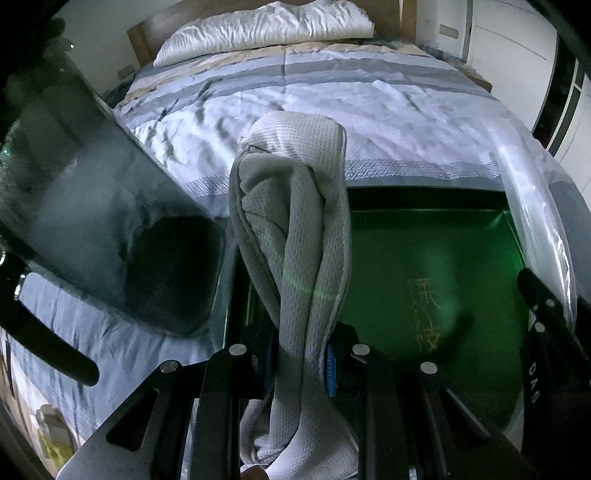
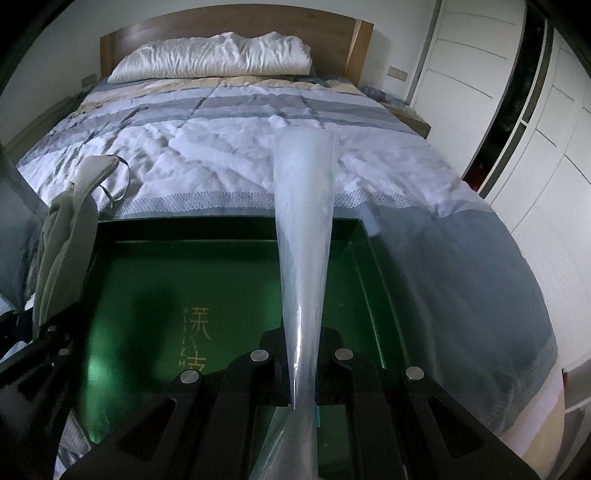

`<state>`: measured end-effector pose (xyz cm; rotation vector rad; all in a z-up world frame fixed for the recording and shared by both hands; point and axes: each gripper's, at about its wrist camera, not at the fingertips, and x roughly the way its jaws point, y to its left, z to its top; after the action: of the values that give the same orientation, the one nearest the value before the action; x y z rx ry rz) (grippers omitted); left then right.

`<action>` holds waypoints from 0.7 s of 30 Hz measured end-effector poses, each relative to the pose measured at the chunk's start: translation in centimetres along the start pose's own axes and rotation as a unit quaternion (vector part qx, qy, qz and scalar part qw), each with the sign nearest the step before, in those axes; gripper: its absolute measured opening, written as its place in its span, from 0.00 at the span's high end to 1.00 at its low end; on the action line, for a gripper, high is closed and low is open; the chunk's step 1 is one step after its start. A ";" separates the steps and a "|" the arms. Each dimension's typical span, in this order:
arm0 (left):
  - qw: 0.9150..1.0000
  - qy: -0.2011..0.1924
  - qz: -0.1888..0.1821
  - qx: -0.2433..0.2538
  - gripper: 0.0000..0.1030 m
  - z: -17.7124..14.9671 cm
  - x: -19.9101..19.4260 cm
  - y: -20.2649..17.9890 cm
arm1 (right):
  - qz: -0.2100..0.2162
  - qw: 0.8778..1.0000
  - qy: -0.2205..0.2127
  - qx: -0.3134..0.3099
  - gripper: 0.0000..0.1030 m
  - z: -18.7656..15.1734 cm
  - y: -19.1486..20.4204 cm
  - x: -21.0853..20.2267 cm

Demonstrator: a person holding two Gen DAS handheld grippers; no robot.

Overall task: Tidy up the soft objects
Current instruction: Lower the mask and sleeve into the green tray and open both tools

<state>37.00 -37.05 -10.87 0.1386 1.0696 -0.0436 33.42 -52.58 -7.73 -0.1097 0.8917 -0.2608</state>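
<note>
Grey cloth (image 1: pixel 295 236) pinched inside left claw (image 1: pixel 299 365).

The grey pillowcase (image 1: pixel 295 236) pinched between the left gripper (image 1: pixel 301 363)'s matt black fingers is a soft knit cloth with a fine waffle texture, while the clear plastic bag (image 2: pixel 306 236) clamped by the right gripper (image 2: pixel 301 363) is thin, smooth, glossy film that catches the light. Below them the green box (image 2: pixel 236 273) has a smooth, faintly shiny inner surface with gold printed characters. Farther off, the striped quilt (image 2: pixel 229 140) is crinkled matt cloth, the white pillow (image 2: pixel 214 55) has a satiny sheen, and the headboard (image 2: pixel 229 22) is smooth wood.
</note>
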 end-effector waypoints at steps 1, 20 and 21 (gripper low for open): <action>1.000 0.002 0.001 -0.002 0.83 0.1 0.2 0.0 | 0.000 1.000 0.002 0.000 0.95 -0.1 -0.1 0.1; 0.998 0.055 0.003 -0.010 0.81 0.4 4.4 -0.2 | -0.002 0.999 0.040 -0.008 0.94 0.6 -0.4 3.6; 0.998 0.056 0.003 -0.011 0.81 0.5 4.5 -0.2 | -0.003 0.999 0.041 -0.008 0.94 0.6 -0.4 3.7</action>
<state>39.56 -37.17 -14.55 0.1254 1.1810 -0.0191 36.08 -53.98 -10.05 -0.1184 0.9749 -0.2655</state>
